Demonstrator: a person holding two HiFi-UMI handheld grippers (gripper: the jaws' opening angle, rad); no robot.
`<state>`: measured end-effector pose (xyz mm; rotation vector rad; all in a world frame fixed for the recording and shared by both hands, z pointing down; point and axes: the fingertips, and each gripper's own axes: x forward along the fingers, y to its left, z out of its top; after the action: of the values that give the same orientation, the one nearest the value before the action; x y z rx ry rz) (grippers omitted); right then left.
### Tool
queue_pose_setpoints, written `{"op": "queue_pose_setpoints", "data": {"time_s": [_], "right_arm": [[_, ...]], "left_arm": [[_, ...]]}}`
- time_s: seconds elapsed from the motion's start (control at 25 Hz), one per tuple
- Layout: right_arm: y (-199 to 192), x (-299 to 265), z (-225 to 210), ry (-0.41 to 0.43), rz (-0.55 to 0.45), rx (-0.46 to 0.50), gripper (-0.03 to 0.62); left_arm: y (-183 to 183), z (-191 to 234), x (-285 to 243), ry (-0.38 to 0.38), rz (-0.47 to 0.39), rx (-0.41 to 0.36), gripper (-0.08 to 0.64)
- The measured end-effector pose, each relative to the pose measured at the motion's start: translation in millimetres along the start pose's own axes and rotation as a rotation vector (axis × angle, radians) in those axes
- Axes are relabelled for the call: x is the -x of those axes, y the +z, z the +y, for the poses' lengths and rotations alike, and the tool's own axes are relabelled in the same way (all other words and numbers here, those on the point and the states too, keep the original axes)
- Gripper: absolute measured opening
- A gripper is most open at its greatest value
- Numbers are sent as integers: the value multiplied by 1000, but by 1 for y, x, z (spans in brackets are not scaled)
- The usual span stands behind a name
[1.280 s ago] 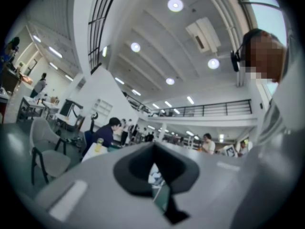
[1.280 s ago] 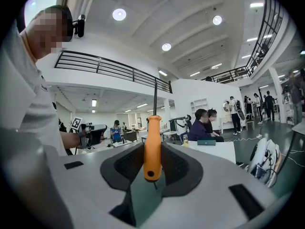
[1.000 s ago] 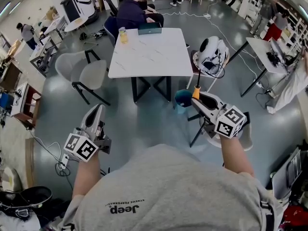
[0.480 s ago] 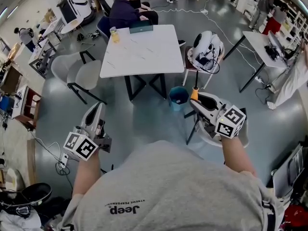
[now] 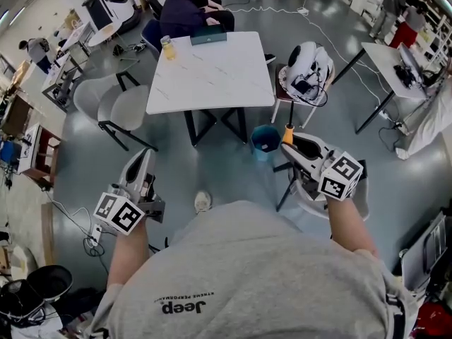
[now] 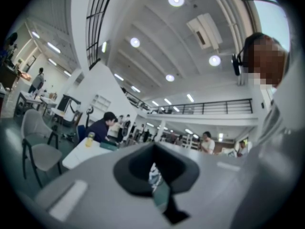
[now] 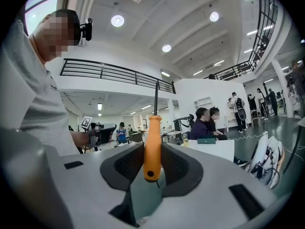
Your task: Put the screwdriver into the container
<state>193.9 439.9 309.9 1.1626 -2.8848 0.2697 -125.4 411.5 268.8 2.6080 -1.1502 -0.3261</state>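
orange is the handle of the screwdriver (image 7: 153, 147). it stands straight up between the fingers of the right gripper (image 7: 152, 170), and they pinch it on both sides. its thin metal stick points up. from the head view, the screwdriver is close to the blue container (image 5: 263, 152), a bit to its right. the container stands on the grey floor (image 5: 212, 168) by the white table (image 5: 212, 69). the left gripper (image 5: 141, 161) is well apart, its fingers pressed together on nothing.

Grey floor (image 5: 176, 168), white table (image 5: 212, 76), seemingly plastic chair (image 5: 116, 108).
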Motion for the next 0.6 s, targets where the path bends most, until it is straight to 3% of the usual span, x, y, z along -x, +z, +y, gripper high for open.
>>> {"op": "queue_pose_setpoints", "data": {"time_s": [0.16,0.36,0.6], "right_arm": [[0,-38,-14,-7,8,12,109],[4,-103,-44,-41,5,11,110],[33,-204,-91,-127,-33,-22,109]], "left_arm": [[-1,41,-21,-21,-6,24,0],[5,124,-61,-49,-11,71,0],[45,231,-131,-120,21,78,0]]}}
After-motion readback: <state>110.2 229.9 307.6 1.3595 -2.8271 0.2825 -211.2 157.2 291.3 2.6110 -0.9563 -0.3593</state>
